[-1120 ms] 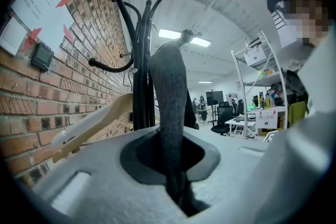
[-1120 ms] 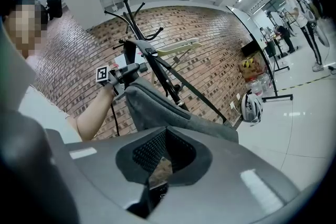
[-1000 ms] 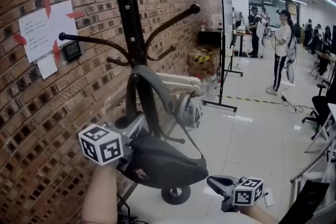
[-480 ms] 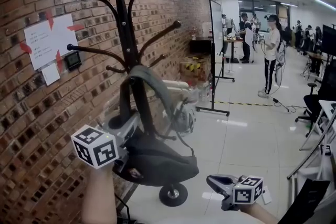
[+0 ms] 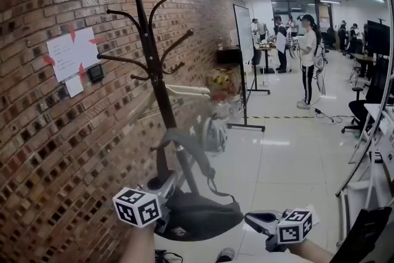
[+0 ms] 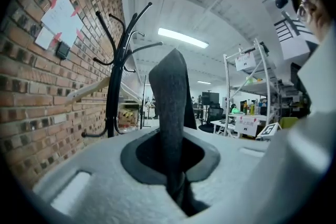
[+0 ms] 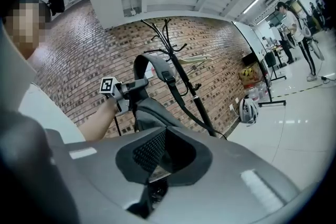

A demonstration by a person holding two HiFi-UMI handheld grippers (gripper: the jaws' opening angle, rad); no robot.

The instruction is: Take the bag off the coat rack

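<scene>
The dark grey fabric shoulder bag (image 5: 200, 222) lies on the person's side of the tall black metal coat rack (image 5: 155, 64), low down beside its pole, well below the curved hooks. The bag's broad grey strap (image 5: 200, 160) rises as an upright loop whose top sits under the lowest hook and touches none of them. In the left gripper view the rack stands off to the left, apart from the strap. So by the look of it the bag already hangs free of the rack.

The left gripper (image 5: 166, 183) is the one that carries the bag. Its jaws are clamped on the strap, which runs straight up out of them, so the strap's long axis is close to parallel with the rack's pole. The bag's body sags below and to the right of that grip, away from the brick wall behind the rack.

The right gripper (image 5: 255, 218) hangs farther from the rack, past the bag's right end. Its jaws are apart with nothing between them.

Any further carrying turns on this: the pole stands directly behind the strap loop, so the clear way for the bag is towards the person and away from the rack
</scene>
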